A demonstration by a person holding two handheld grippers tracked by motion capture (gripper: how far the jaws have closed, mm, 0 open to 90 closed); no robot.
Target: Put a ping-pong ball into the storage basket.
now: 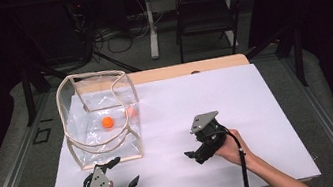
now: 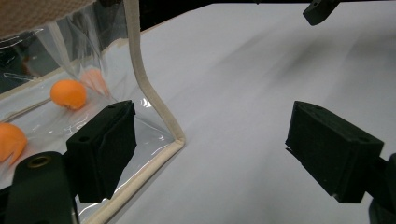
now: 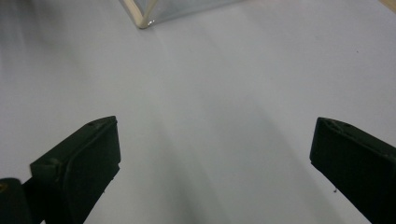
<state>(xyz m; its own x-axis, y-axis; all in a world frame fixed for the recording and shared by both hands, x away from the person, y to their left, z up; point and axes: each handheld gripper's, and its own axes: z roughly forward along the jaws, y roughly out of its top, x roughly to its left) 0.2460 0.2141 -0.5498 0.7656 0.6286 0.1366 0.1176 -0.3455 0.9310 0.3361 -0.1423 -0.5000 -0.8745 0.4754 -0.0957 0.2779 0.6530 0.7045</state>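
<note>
A clear plastic bag (image 1: 99, 111) with cream trim stands open on the left of the white table (image 1: 216, 101). An orange ball (image 1: 107, 122) lies inside it, with a paler orange shape (image 1: 130, 112) against its right wall. My left gripper (image 1: 124, 171) is open just in front of the bag's near right corner, empty. In the left gripper view, that gripper (image 2: 215, 140) has its left jaw in front of the bag's corner (image 2: 177, 140), with the ball (image 2: 68, 93) behind the film. My right gripper (image 1: 194, 145) is open over bare table, and its own view shows the gripper (image 3: 215, 158) empty.
A second orange shape (image 2: 9, 142) shows at the left edge inside the bag; I cannot tell if it is a ball or a reflection. The bag's corner (image 3: 144, 18) is far ahead of the right gripper. A dark chair (image 1: 204, 11) stands beyond the table.
</note>
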